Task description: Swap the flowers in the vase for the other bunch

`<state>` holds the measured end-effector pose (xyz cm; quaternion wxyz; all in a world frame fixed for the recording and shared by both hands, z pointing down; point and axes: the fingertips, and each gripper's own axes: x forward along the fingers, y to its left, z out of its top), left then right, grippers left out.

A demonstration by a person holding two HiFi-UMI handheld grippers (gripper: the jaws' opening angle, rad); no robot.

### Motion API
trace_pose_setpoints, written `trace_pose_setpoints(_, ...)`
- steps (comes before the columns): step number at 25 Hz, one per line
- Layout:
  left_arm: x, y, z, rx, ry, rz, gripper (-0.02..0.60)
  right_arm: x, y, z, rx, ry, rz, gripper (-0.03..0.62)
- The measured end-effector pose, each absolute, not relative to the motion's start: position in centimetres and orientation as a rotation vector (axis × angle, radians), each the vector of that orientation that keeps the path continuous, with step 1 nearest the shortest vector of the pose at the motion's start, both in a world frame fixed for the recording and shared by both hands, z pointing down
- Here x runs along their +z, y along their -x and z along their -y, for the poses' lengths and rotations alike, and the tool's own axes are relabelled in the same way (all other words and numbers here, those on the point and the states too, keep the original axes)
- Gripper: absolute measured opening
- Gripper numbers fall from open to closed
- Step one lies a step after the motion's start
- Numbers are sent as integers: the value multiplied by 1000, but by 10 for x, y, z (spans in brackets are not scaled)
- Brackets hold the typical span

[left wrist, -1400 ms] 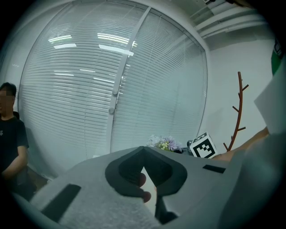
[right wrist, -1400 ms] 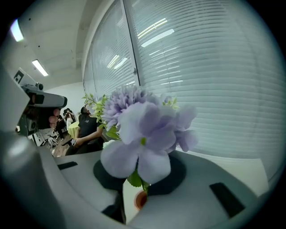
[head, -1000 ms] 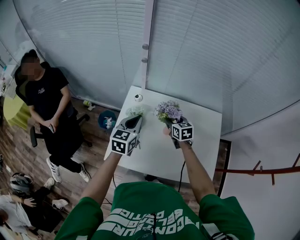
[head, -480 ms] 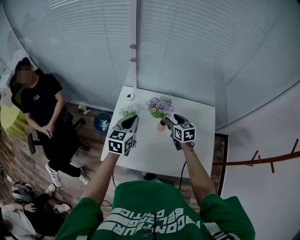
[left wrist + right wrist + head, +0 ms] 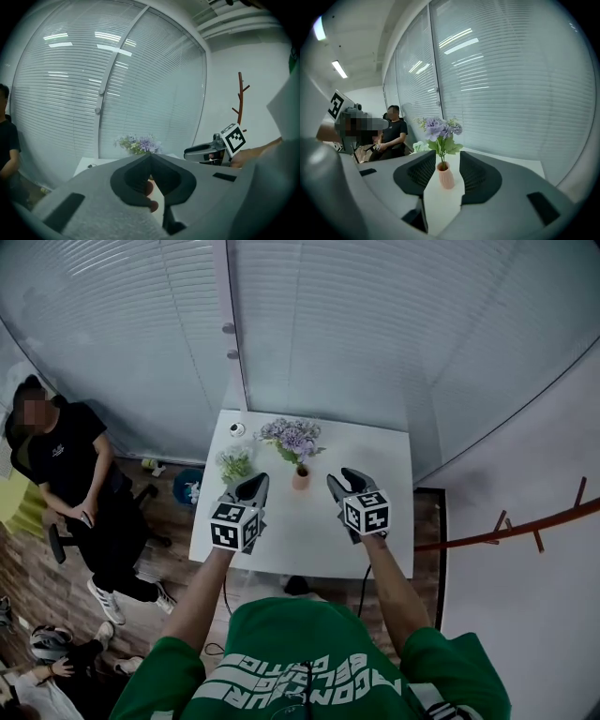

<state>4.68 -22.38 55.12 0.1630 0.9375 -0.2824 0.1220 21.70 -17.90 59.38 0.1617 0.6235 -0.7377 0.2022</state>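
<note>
Left gripper (image 5: 150,157) fingers pressed together, empty. Right gripper (image 5: 340,478) fingers apart, just narrowed a bit, gripping nothing; pink vase (image 5: 445,177) stands ahead on desk (image 5: 375,456), untouched.

Pink vase (image 5: 446,178), purple flowers (image 5: 436,127), white table (image 5: 440,206), blinds (image 5: 511,84)

Green white-lettered T-shirt (image 5: 291,643), grey tongs (image 5: 258,481), black-white marker cubes (image 5: 366,512)

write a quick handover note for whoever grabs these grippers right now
Left gripper: shut, empty.
Right gripper: open, jaws have just been closing, nothing between them.
Purple flowers stand in the pink vase on the table; the white bunch sits to the vase's left.
Done: can't tell if swapped.
Left, if not: pull the purple flowers, put the white bunch in.
</note>
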Motion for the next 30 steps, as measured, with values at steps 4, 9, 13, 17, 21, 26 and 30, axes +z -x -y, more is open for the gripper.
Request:
trace_pose_setpoints(4, 558, -59, 204, 367, -2678, 775, 5, 587, -223, 153, 529, -1812, 2087, 93)
trace_pose_setpoints(9, 565, -68, 183, 392, -2684, 738, 5, 584, -229, 127, 535, -1859, 2087, 36)
trace_pose_setpoints(13, 569, -74, 170, 403, -2688, 720, 5, 586, -231, 113, 548, -1869, 2089, 26)
trace_pose_setpoints(17, 572, -75, 163, 414, -2686, 705, 5, 589, -227, 104, 563, -1860, 2088, 23)
trace_pose_setpoints(21, 572, -72, 163, 413, -2689, 702, 5, 591, -221, 102, 563, -1846, 2088, 21)
trace_pose_setpoints(26, 572, -70, 161, 413, -2688, 708, 5, 594, -219, 100, 553, -1823, 2075, 20)
trace_pose_setpoints(30, 573, -69, 160, 412, -2686, 713, 5, 593, -218, 98, 545, -1811, 2080, 18)
